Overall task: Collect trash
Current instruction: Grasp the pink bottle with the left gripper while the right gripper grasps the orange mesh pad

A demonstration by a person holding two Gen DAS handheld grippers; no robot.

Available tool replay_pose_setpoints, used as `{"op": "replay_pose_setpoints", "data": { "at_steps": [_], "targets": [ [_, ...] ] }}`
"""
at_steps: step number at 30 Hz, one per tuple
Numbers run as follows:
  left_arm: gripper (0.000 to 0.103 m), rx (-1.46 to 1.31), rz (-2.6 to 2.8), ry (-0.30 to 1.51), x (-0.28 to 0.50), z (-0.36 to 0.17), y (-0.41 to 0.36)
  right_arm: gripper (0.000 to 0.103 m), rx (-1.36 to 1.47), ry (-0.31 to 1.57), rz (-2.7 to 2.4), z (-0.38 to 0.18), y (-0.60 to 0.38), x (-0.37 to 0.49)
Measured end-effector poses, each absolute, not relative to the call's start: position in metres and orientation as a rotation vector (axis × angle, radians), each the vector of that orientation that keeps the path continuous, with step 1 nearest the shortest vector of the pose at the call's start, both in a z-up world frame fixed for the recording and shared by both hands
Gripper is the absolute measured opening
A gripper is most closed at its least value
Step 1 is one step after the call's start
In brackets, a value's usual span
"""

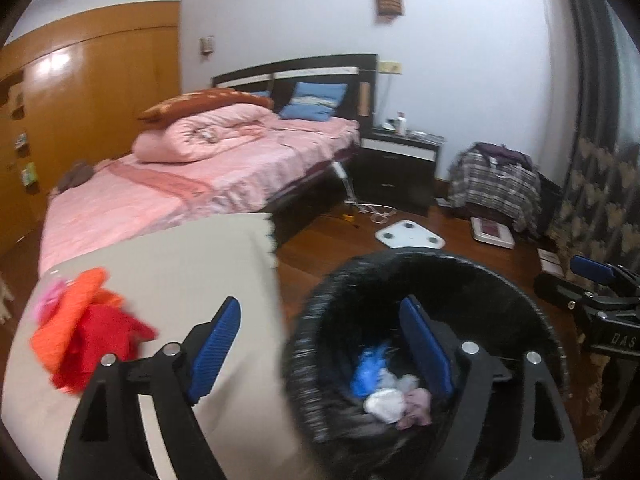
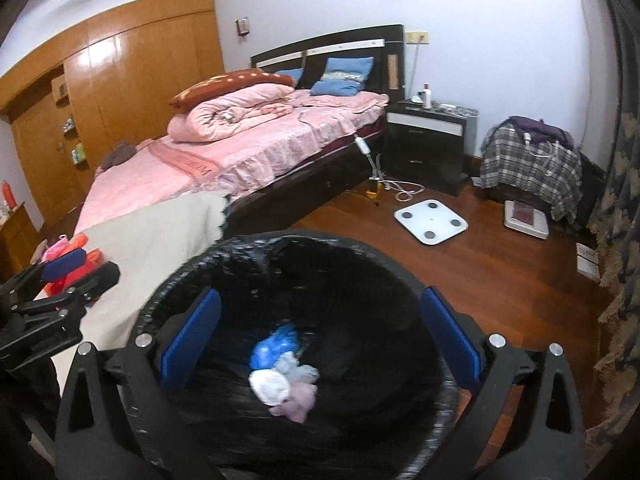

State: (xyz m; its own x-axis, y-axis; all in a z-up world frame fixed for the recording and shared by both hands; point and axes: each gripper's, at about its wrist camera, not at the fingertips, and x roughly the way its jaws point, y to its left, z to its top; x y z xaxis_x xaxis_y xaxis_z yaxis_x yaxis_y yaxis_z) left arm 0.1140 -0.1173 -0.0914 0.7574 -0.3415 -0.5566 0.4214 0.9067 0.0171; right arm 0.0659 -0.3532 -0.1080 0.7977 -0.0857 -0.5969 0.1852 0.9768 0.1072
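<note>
A black-lined trash bin stands on the wood floor beside a cloth-covered table. Inside lie blue, white and pinkish crumpled scraps. My left gripper is open and empty, straddling the bin's left rim, one finger over the table, one over the bin. My right gripper is open and empty, directly above the bin's mouth. Red, orange and pink crumpled pieces lie on the beige tablecloth to the left.
A bed with pink bedding fills the middle. A dark nightstand, a white scale, cables, a plaid-covered pile and a curtain lie to the right. Wooden wardrobes line the left wall.
</note>
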Motion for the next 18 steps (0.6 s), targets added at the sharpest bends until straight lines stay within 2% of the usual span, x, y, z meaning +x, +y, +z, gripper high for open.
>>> {"op": "replay_pose_setpoints", "data": {
  "at_steps": [18],
  "targets": [
    [0.081,0.053,-0.046,0.529,0.132,-0.078,0.064,0.097,0.073,0.593,0.145,-0.081,-0.194,0.161]
  ]
}}
